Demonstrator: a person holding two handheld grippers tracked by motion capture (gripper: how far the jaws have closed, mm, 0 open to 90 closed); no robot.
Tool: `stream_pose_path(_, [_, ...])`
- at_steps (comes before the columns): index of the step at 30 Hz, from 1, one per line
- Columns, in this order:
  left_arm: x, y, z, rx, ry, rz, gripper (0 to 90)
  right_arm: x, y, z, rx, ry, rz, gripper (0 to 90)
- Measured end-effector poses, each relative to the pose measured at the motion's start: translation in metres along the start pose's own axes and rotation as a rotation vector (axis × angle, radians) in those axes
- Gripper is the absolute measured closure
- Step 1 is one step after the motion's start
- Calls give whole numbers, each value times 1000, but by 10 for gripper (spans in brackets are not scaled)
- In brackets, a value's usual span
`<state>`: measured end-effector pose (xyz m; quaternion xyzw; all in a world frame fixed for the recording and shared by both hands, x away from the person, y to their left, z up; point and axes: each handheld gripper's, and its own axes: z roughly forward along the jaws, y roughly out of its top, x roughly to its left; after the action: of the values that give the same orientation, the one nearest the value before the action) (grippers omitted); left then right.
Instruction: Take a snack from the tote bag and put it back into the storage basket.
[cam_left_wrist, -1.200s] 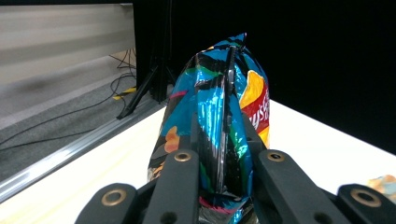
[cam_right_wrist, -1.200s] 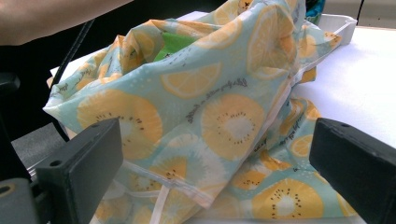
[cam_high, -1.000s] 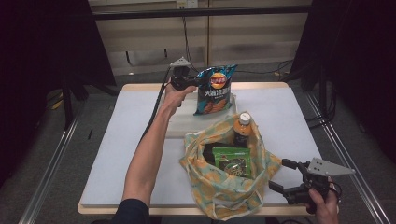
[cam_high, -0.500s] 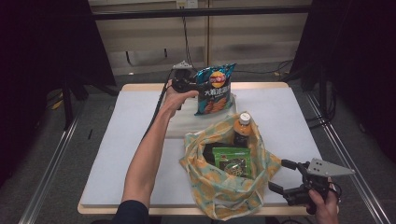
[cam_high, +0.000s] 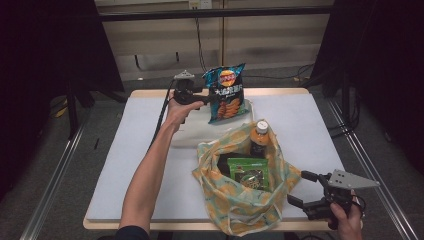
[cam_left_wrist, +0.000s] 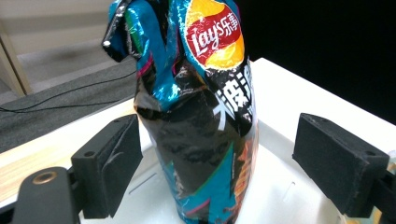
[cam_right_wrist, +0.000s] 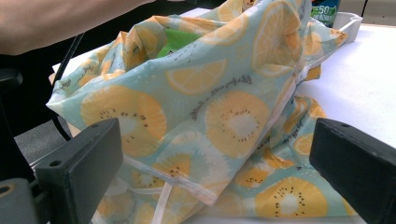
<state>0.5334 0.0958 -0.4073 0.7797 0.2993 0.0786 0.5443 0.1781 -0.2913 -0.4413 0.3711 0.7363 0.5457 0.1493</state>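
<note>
A blue and black Lay's chips bag (cam_high: 226, 94) (cam_left_wrist: 201, 140) stands upright in a white tray (cam_high: 200, 131) at the back of the table. My left gripper (cam_high: 207, 98) (cam_left_wrist: 219, 158) is just left of it. Its jaws have just been opening and now stand wide on either side of the bag, with the pads (cam_left_wrist: 109, 172) off it. A fruit-print cloth bag (cam_high: 245, 200) (cam_right_wrist: 210, 121) sits open at the front, holding a bottle (cam_high: 260, 137) and a green packet (cam_high: 248, 172). My right gripper (cam_high: 302, 189) (cam_right_wrist: 219, 172) waits open beside the cloth bag's right side.
The white table top (cam_high: 125, 150) has free room on its left half and at the back right (cam_high: 310, 120). A black cable (cam_high: 162, 112) trails from the left gripper along the forearm. Dark floor and metal rails surround the table.
The left gripper has let go of the chips bag, opened its jaws and drawn back a little to the left. The bag stays standing in the tray. The right gripper has kept still.
</note>
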Motion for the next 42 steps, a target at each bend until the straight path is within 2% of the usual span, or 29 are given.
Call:
stream_pose_path(3, [-3,-4,-5,4,-12,6,190,-1,0,0,1,0,1,20])
stream_pose_path(5, [-9,-7,-6,6,-21,31,226,-2,0,0,1,-5,5,20])
stream_pose_path(7, [-12,-9,-6,1,-53,34,332,-2,0,0,2,-6,8,20])
stream_pose_path(9, [-15,-12,-5,18,-71,34,452,-2,0,0,1,-9,9,21])
stream_pose_path(12, [-16,-17,-2,61,-127,14,716,-1,0,-1,0,-6,7,20])
stream_pose_path(14, [-16,-22,3,98,-161,10,828,-2,0,-1,0,-6,6,20])
stream_pose_path(16, [-17,-25,7,144,-169,23,886,-2,0,0,1,-6,6,20])
stream_pose_path(19, [-18,-31,16,193,-187,34,900,-2,-1,1,5,-4,7,20])
stream_pose_path(24, [-17,-36,31,260,-193,40,900,-2,-1,1,4,-5,8,20])
stream_pose_path(27, [-19,-37,40,314,-167,61,900,-2,-1,3,20,-5,7,22])
stream_pose_path(29, [-17,-36,43,349,-145,58,900,-1,0,4,24,0,6,19])
stream_pose_path(30, [-15,-37,45,344,-137,53,900,-1,0,5,24,1,6,20])
stream_pose_path(31, [-12,-37,47,364,-110,58,900,-1,0,5,23,2,7,20])
stream_pose_path(35, [-5,-36,49,377,-92,20,900,-2,-1,3,16,-1,8,19])
stream_pose_path(36, [-4,-36,49,374,-96,22,900,-2,-1,3,16,0,8,19])
stream_pose_path(37, [-4,-35,50,388,-78,25,900,-3,-1,2,16,-1,10,19])
stream_pose_path(38, [-3,-35,51,379,-96,21,900,-3,-1,2,16,0,9,19])
stream_pose_path(40, [-2,-37,52,427,-65,35,900,-2,-1,3,16,1,8,19])
stream_pose_path(41, [-2,-38,53,418,-57,19,900,-2,-1,3,18,1,10,19])
stream_pose_path(42, [1,-39,53,439,-58,26,900,-2,-1,3,18,1,9,19])
